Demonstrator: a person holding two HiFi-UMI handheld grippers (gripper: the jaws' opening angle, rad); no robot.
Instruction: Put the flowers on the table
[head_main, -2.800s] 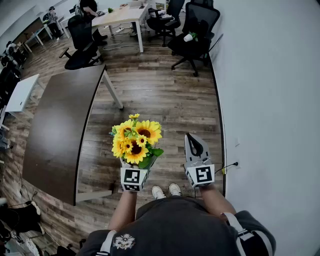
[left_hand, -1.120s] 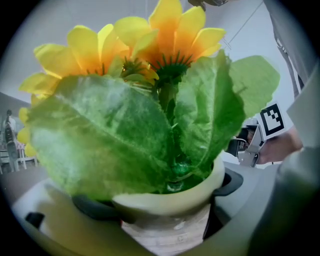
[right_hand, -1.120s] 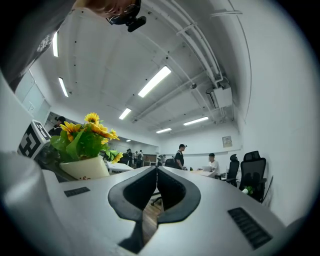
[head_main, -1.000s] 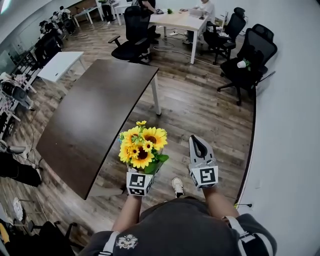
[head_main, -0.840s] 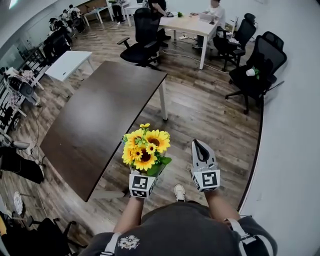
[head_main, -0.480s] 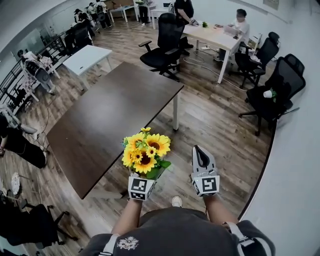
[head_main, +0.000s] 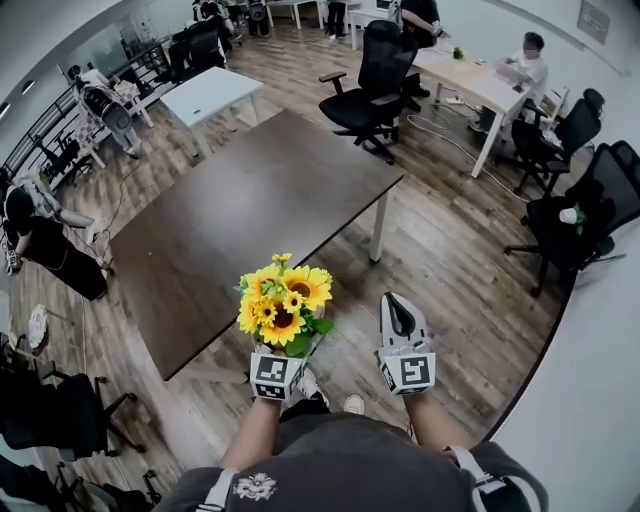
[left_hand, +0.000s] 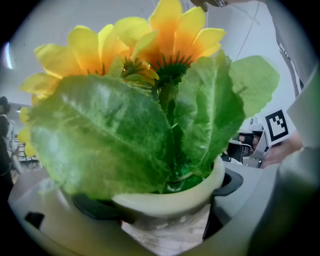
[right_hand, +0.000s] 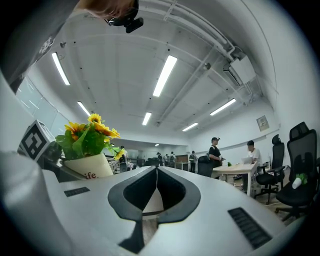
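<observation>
A bunch of yellow sunflowers (head_main: 278, 302) with green leaves stands in a cream pot (left_hand: 172, 198). My left gripper (head_main: 283, 350) is shut on the pot and holds it upright over the wooden floor, its jaws pressed against both sides. The flowers hide the fingertips in the head view. My right gripper (head_main: 392, 298) hangs beside it to the right, shut and holding nothing; the jaws meet in the right gripper view (right_hand: 156, 174). That view also has the sunflowers (right_hand: 90, 134) at its left. The dark brown table (head_main: 250, 205) lies just ahead and to the left.
A black office chair (head_main: 372, 85) stands at the table's far end. A white table (head_main: 208, 92) is behind it, a light wood desk (head_main: 480, 85) with seated people at back right, more chairs (head_main: 585, 215) by the right wall. People stand at far left (head_main: 40, 235).
The view has swung left and moved forward, so the dark table is now closer and straight ahead. Both grippers keep the same pose, the left still holding the pot.
</observation>
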